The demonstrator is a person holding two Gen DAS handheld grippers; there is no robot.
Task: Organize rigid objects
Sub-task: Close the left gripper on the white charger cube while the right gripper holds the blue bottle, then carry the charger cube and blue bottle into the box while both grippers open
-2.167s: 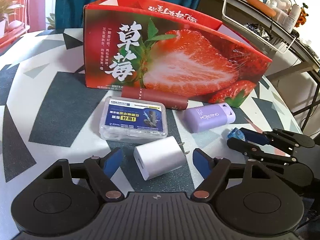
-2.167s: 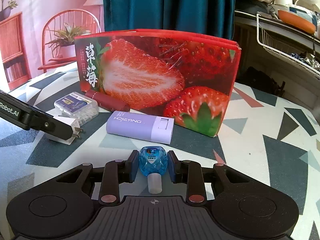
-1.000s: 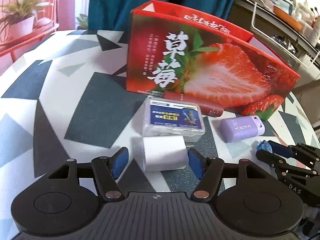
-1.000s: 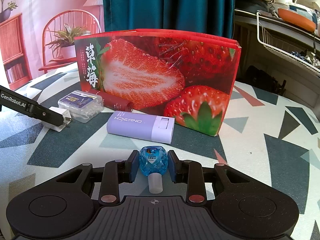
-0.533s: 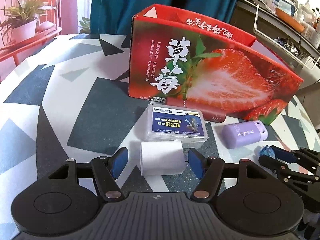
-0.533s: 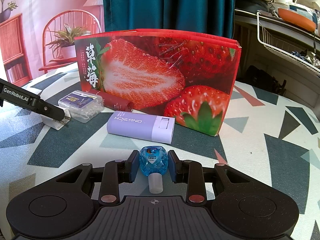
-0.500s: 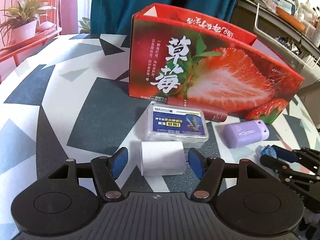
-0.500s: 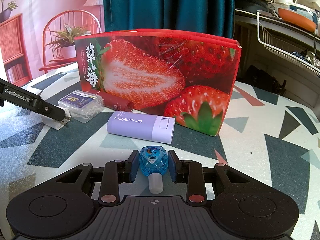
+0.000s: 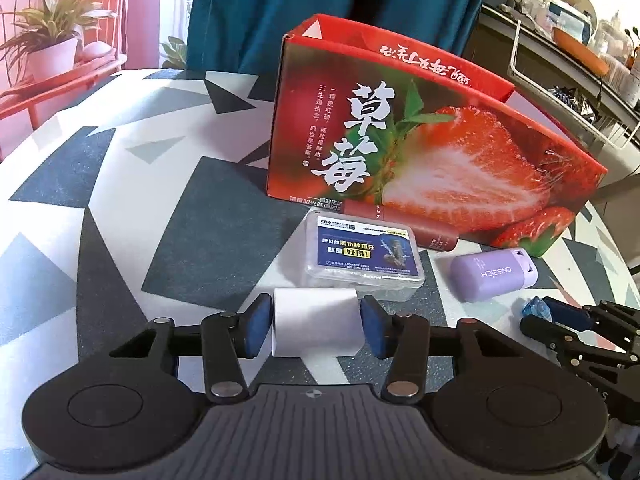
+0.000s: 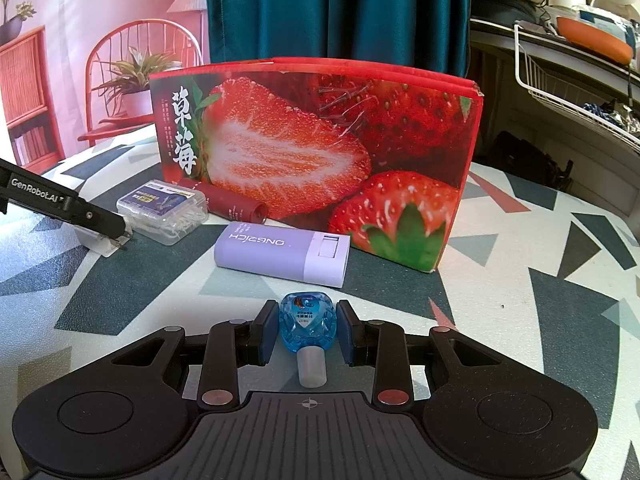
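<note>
Tabletop patterned in grey, teal and white triangles spreads under both our grippers, with a teal curtain beyond it, a red chair with a potted plant off to our left, and a white wire rack to our right. Our left gripper is closing its blue pads against the smooth, matte sides of the white charger block, which sits on the table between them. Just ahead of it lies a clear plastic floss-pick case, then a dark red tube against the glossy strawberry box, which stands open-topped. Ahead to the right rests a rounded lilac case. Our right gripper is clamped narrow on a faceted blue bottle, white cap pointing back at us
</note>
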